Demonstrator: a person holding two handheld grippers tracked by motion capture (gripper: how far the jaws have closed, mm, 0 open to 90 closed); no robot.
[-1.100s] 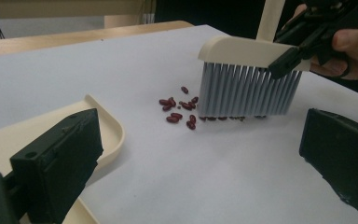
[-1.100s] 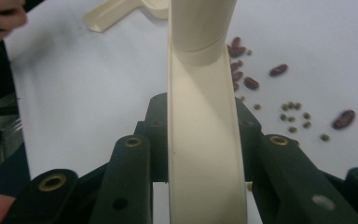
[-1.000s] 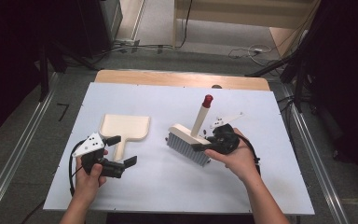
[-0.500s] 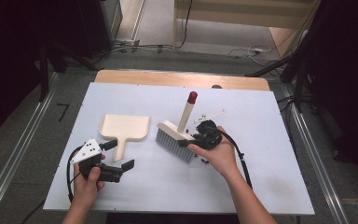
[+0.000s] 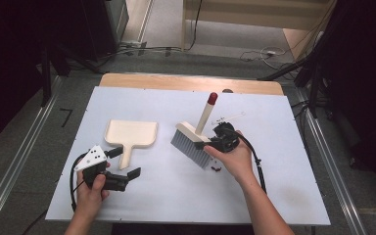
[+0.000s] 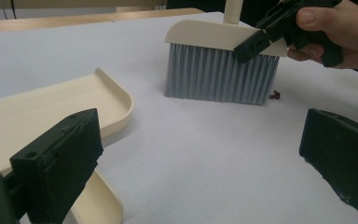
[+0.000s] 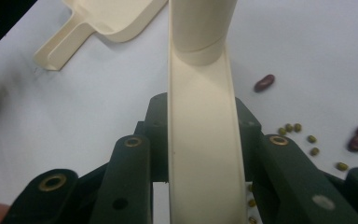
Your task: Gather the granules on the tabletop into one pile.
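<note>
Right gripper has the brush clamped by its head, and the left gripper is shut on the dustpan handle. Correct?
Not quite. The left gripper is open and holds nothing: the left gripper view shows its jaws spread apart over the table, with the dustpan lying beside them. The high view shows the same. The rest stands: the right gripper is clamped on the head of the brush.

Even, soft overhead light brightens the pale blue-white rectangular table top (image 5: 274,127), while the surroundings at the upper left and right of the high view fall nearly black. Shadows are faint. Both gripper views blur near the lower edge.
</note>
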